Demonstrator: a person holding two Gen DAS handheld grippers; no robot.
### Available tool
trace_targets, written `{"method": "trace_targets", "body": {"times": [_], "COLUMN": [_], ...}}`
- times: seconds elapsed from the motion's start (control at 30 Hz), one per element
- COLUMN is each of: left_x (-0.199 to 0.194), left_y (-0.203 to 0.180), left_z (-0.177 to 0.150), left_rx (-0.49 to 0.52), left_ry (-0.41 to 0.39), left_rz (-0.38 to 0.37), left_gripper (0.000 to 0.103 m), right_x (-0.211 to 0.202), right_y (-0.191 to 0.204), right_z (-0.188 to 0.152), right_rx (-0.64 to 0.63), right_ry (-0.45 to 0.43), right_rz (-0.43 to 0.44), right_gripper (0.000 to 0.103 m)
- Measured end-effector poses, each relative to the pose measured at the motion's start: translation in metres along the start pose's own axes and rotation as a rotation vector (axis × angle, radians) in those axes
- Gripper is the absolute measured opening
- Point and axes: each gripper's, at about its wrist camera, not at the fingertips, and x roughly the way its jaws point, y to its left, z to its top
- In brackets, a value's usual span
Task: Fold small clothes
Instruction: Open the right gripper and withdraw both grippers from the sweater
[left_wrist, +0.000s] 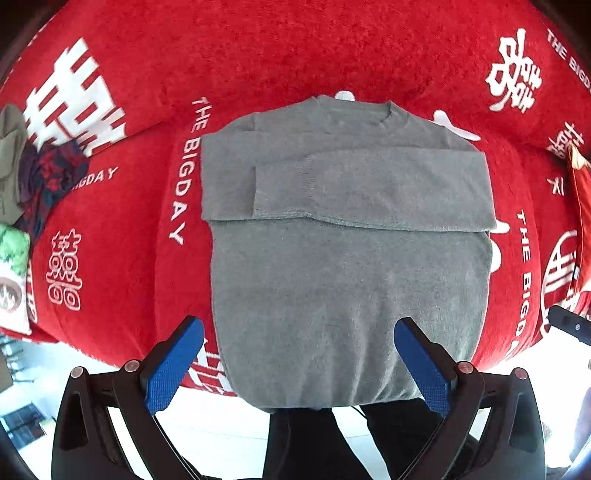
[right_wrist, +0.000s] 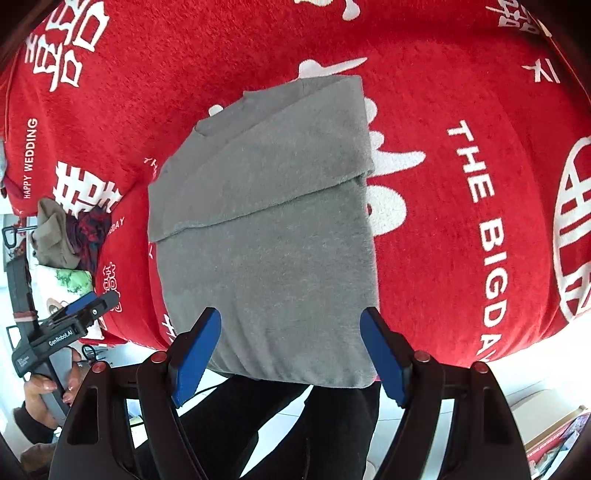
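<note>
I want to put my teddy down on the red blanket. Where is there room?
Room: bare red blanket beyond the collar of the gray sweater, and the wide stretch on its other side, away from the pile. Crowded: the pile of clothes at the blanket's edge, and the sweater fills the middle.

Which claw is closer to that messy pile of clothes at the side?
The left claw. It hangs just beside the clothes pile; the right claw is farther off, over the grey sweater's hem.

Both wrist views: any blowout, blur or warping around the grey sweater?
Left wrist view: grey knitted sweater sharp, floor beneath its hem blown out white, red printed blanket bowed by fisheye. Right wrist view: same white floor glare, sweater sharp, dark corners.
</note>
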Motion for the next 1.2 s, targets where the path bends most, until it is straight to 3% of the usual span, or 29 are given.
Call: {"method": "trace_targets", "body": {"times": [0.17, 0.47, 1.2], "left_x": [-0.001, -0.001, 0.034], "left_y": [0.002, 0.005, 0.084], "left_z": [-0.011, -0.038, -0.151], "left_rx": [-0.058, -0.053, -0.053], "left_ry": [-0.003, -0.001, -0.014], "left_rz": [0.005, -0.008, -0.038], "left_gripper": [0.103, 0.103, 0.103], "right_x": [-0.010, -0.006, 0.036], "right_y": [-0.003, -0.005, 0.007], "right_z": [0.009, -0.003, -0.111], "right_rx": [-0.047, -0.033, 0.067], "right_ry": [0.004, 0.014, -0.022], "right_rz": [-0.019, -0.007, 0.007], "right_gripper": [0.081, 0.081, 0.081]}}
